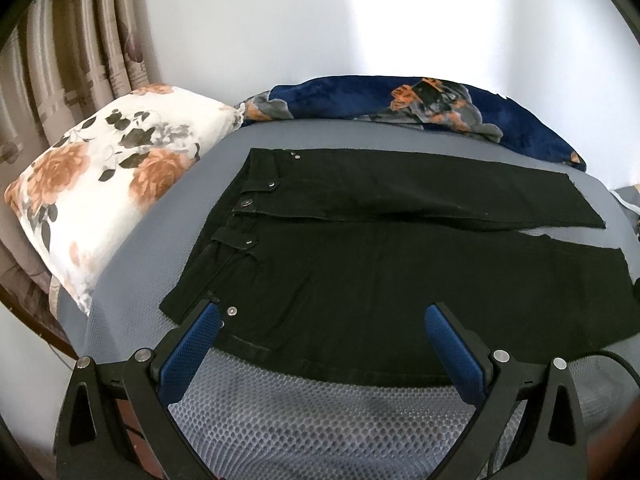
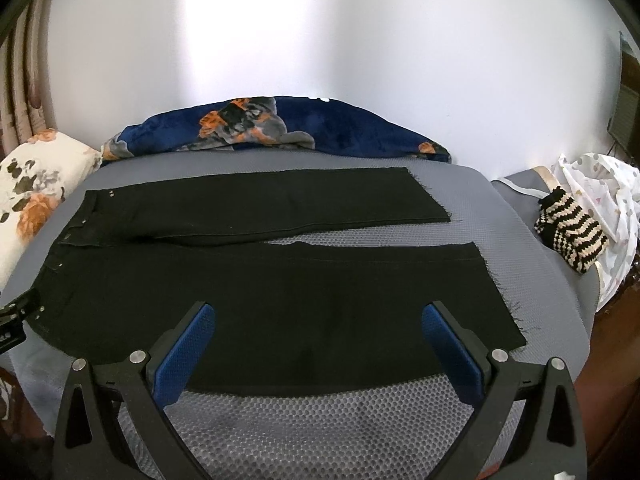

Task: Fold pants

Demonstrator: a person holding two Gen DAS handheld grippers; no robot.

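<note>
Black pants (image 1: 360, 280) lie flat and unfolded on the grey bed (image 1: 304, 412), so no fold is made yet

Both tongs gape empty at the near edge: the left gripper (image 1: 324, 316) by the waistband corner, the right gripper (image 2: 320, 316) over the near leg; the far leg lies beyond both, slightly apart, every fold still to do

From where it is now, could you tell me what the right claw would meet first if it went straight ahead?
Most likely the near leg of the black pants: the open right claw points over its near edge. How high it sits above the cloth is unclear.
</note>
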